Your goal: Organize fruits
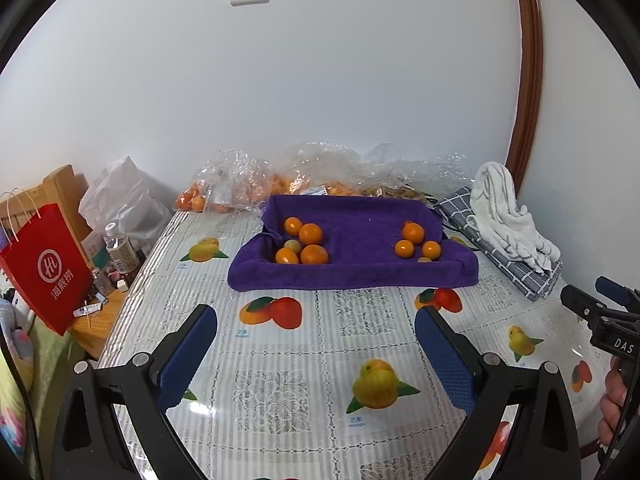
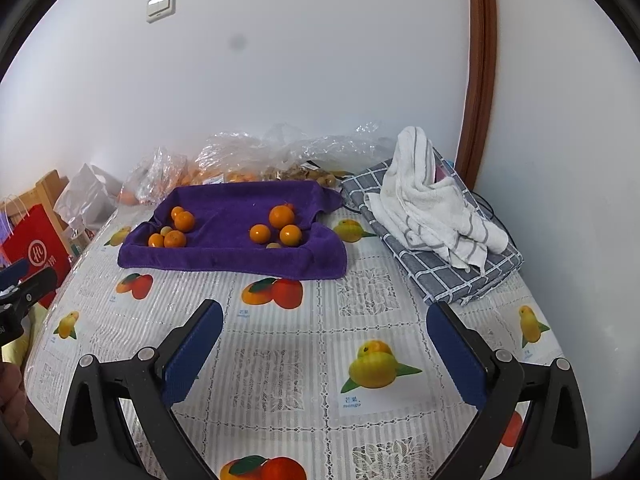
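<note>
Both the left gripper (image 1: 316,326) and right gripper (image 2: 324,322) hang over the table (image 1: 304,364) with fingers spread wide and nothing between them. The oranges (image 1: 310,234) sit in two little clusters on the purple towel (image 1: 360,272), well ahead of both. They look light, round and roll-prone with soft skin, so I'd pinch one gently across its middle rather than squeeze hard.
</note>
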{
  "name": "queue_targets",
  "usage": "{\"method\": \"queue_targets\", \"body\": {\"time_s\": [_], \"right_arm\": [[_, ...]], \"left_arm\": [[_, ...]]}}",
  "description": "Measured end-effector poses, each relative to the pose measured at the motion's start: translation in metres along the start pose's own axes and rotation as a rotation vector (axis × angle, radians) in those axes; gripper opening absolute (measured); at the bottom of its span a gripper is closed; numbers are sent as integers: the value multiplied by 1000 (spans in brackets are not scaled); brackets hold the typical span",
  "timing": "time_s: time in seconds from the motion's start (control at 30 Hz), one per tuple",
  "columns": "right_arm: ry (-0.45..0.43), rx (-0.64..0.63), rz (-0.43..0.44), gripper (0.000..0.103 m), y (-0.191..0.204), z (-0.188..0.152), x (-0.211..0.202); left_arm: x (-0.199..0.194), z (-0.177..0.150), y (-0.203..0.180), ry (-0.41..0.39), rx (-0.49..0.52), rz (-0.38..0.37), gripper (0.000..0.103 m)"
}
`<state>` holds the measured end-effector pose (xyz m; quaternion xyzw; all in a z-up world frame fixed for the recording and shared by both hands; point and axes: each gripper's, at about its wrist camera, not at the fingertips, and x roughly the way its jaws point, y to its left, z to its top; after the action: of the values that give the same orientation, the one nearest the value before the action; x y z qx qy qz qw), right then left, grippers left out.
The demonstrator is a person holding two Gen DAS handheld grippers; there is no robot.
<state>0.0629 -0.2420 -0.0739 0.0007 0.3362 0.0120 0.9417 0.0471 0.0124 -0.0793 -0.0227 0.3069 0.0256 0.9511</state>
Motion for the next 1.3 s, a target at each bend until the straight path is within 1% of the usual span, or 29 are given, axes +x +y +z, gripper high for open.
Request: {"method": "queue_targets", "body": {"time_s": [0.27, 0.6, 1.3], "right_arm": [[9, 4, -1, 101, -3, -4, 8], [9, 6, 1, 101, -2, -7, 7], [5, 4, 5, 101, 0, -5, 3]], "left_arm": [[0, -2, -1, -8, 9, 17, 100], [3, -5, -2, 6, 17, 9, 100], [0, -6, 0, 4, 16, 2, 100]]}}
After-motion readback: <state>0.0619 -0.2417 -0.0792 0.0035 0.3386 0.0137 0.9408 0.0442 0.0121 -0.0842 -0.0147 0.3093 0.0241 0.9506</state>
